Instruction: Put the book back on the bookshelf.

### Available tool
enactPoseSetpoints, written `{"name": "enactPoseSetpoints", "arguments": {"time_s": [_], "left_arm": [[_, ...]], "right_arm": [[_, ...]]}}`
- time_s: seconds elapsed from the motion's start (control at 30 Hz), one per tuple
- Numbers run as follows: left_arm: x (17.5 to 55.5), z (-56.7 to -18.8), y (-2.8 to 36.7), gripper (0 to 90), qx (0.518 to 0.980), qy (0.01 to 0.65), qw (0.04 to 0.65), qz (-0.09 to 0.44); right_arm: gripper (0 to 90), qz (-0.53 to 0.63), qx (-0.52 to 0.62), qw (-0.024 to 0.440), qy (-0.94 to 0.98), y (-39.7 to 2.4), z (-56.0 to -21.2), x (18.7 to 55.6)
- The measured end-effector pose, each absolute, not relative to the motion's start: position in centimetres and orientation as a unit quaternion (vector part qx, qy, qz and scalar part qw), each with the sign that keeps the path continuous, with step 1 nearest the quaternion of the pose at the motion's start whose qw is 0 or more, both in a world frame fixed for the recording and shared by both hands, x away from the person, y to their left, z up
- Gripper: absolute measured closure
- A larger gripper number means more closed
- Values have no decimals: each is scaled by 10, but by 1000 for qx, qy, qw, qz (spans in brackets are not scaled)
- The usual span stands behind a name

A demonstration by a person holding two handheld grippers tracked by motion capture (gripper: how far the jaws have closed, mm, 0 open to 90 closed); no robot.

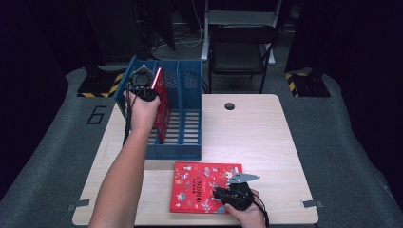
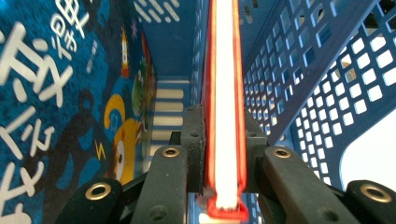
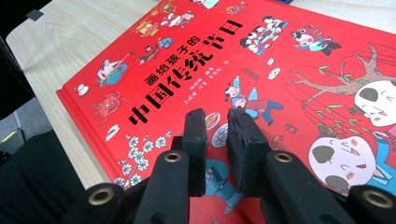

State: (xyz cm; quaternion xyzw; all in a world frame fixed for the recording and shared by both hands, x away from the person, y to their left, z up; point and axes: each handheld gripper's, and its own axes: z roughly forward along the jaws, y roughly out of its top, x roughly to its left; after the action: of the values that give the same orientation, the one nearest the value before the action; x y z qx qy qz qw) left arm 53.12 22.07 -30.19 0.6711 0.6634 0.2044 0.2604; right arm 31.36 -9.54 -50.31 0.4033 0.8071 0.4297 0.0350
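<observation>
A blue file rack (image 1: 190, 142) stands at the table's back left. My left gripper (image 1: 142, 80) reaches down into it from above, shut on the top edge of an upright red book (image 1: 162, 104). In the left gripper view, the pads (image 2: 194, 140) clamp the red book (image 2: 225, 93) from both sides, inside the rack (image 2: 327, 70), beside a blue picture book (image 2: 56, 93). A second red picture book (image 1: 199, 185) lies flat at the table's front. My right gripper (image 1: 219, 194) hovers over its near right part. Its jaws (image 3: 217, 116) stand slightly apart, with nothing between them, above the cover (image 3: 196, 70).
A black chair (image 1: 242, 47) stands behind the table. A round cable hole (image 1: 229, 106) sits near the far edge. The wooden table (image 1: 266, 142) has bare surface at the right of the rack. The table's front edge runs just below the flat book.
</observation>
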Motion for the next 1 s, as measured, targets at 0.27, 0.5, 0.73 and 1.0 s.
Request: {"name": "enactPoseSetpoints", "arguments": {"time_s": [0.27, 0.5, 0.73, 1.0], "left_arm": [[530, -309, 221, 707, 672, 663, 268, 192], [528, -304, 223, 593, 669, 662, 284, 184], [522, -297, 222, 538, 670, 656, 294, 187], [515, -282, 224, 516, 669, 650, 306, 191]], "right_arm": [[771, 430, 403, 35, 807, -95, -503, 314], [769, 430, 402, 37, 807, -95, -503, 314], [767, 429, 401, 38, 808, -95, -503, 314], [766, 430, 401, 36, 808, -95, -503, 314]]}}
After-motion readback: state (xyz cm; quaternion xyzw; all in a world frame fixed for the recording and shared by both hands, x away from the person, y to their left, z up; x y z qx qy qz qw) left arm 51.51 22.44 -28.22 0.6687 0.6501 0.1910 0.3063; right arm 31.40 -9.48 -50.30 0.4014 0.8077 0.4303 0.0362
